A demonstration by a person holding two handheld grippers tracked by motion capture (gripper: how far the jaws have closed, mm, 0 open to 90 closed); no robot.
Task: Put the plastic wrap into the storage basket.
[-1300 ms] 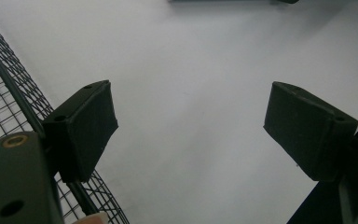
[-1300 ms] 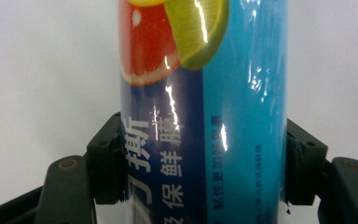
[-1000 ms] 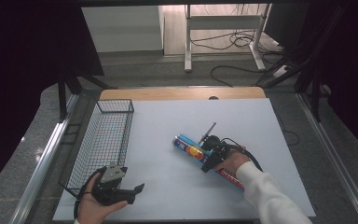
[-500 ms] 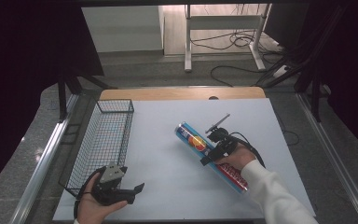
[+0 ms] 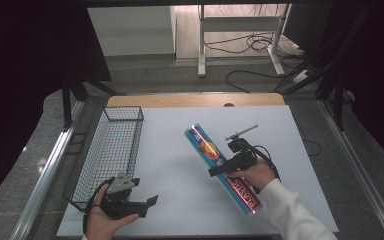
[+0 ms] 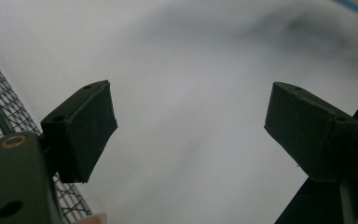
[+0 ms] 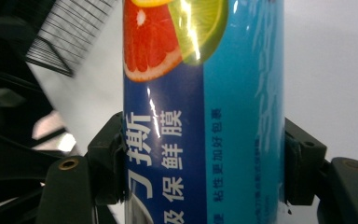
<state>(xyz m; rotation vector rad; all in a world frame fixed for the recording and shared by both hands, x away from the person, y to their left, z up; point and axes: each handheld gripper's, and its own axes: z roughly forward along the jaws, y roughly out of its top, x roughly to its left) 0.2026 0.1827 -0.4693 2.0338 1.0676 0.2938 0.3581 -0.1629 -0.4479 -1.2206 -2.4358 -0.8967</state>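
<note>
High view first: we see the white surface (image 5: 180,200), with the wire basket (image 5: 111,150) along its left side, and right of centre the long blue cling-film box (image 5: 223,170). It lies on a diagonal, one end pointing up and left toward the far side, the red-lettered end down and right toward us. Our right claw (image 5: 220,170) is clenched across the box near its middle; the right gripper view shows a black pad pressed on each long side (image 7: 109,158). We judge it light and stiff, a cardboard carton with a glossy, somewhat slippery skin, likely to crush if squeezed hard. Mid-length is the sensible hold, so neither end droops or swings. Our left claw (image 5: 147,206) rests released near the basket's near corner, nothing between its pads (image 6: 81,128).
</note>
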